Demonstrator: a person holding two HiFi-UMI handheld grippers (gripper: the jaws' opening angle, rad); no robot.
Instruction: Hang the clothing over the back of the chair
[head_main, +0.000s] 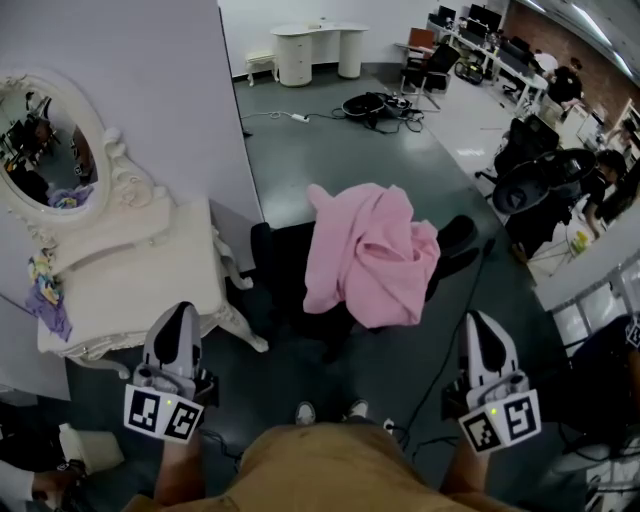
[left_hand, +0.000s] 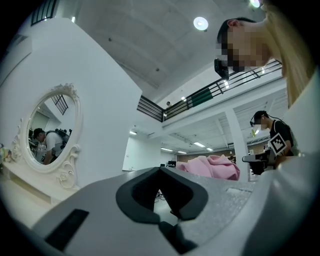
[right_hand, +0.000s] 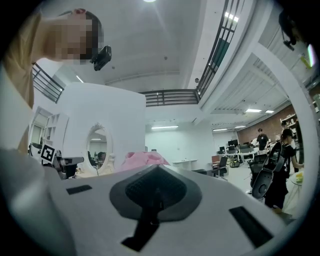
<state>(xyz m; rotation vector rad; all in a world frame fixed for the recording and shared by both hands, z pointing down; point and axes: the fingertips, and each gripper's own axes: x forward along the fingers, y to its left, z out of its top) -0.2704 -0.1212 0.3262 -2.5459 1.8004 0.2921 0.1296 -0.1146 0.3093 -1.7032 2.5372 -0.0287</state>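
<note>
A pink garment lies draped over a black chair in the middle of the head view, hanging down its near side. My left gripper is held low at the left, near my body, jaws shut with nothing in them. At the right my right gripper is also shut and empty. Both are well short of the garment and touch nothing. The pink garment shows beyond the shut left gripper in the left gripper view. In the right gripper view the garment lies past the shut right gripper.
A white vanity table with an oval mirror stands at the left against a white partition wall. A black cable runs over the grey floor at the right. Office chairs, desks and people fill the far right. My shoes are below the chair.
</note>
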